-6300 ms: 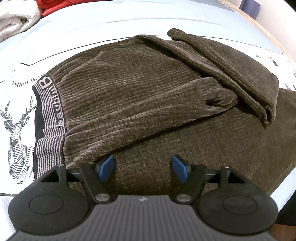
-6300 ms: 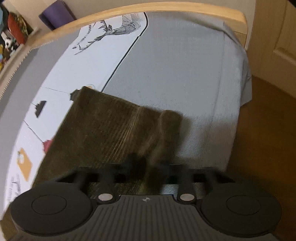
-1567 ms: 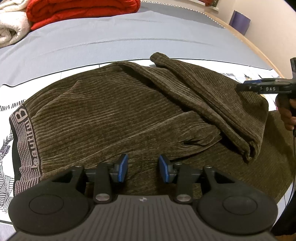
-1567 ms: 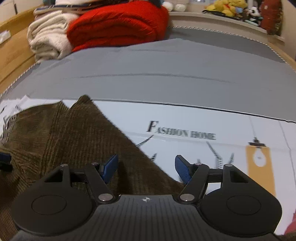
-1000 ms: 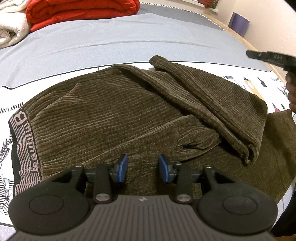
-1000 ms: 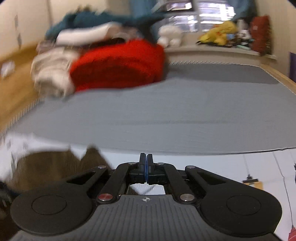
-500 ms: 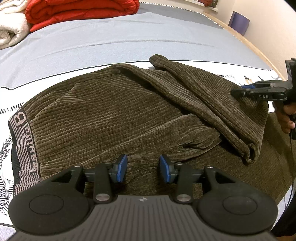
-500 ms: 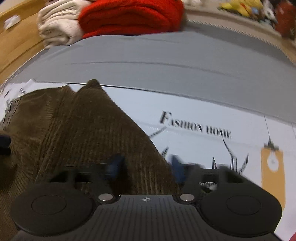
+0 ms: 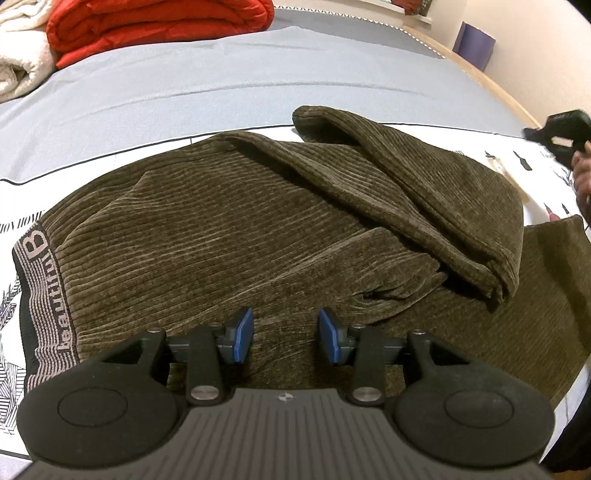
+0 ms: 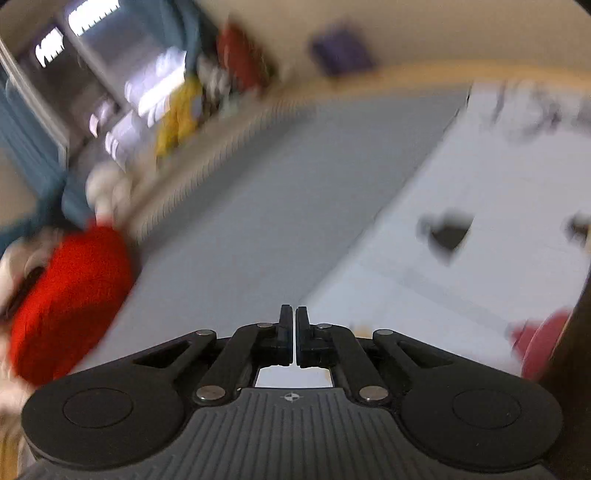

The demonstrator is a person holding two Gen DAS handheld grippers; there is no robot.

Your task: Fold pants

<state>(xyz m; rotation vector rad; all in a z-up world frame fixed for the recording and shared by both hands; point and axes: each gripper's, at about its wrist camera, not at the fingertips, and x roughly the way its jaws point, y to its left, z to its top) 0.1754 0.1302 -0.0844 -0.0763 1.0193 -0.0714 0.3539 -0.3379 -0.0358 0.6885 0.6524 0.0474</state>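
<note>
Right wrist view is smearing badly, so little is reading clearly: the right gripper [image 10: 294,334] is showing its jaws pressed together on nothing, with only grey sheet [image 10: 258,229] and a red blur [image 10: 70,302] beyond its tips, no pants in sight. The left gripper [image 9: 286,334] is hovering with jaws wide apart, the brown corduroy pants [image 9: 258,229] lying just ahead of and under its fingers, waistband [image 9: 48,306] off to the left, legs folded over to the right, far edge cut off. Beyond them, a red blanket [image 9: 159,26] is lying.
</note>
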